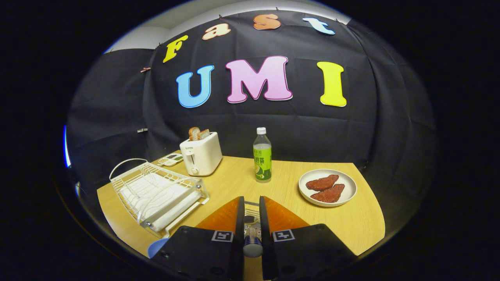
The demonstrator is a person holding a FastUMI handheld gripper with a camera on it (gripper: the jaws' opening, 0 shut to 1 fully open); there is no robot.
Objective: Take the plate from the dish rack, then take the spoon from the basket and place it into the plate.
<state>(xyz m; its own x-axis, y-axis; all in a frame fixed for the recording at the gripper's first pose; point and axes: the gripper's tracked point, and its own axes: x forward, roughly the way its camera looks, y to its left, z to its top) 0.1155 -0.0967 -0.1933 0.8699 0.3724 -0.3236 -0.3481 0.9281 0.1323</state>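
- On the wooden surface (234, 183), at the far left, stands a white wire dish rack (158, 193), with a small blue rim (156, 246) showing just below it beside the left finger.
- Behind the rack sits a white toaster (201, 156) with bread slices (198, 133) in its slots.
- At the middle, beyond the fingers, stands a green-labelled bottle (262, 156).
- To the right lies a white plate (327, 187) bearing two reddish-brown pieces (326, 188).
- The gripper (250, 218) hovers low over the near edge, its jaws narrow, a spoon handle (252, 244) and wire basket (252, 212) between them; whether they press on the handle I cannot tell.
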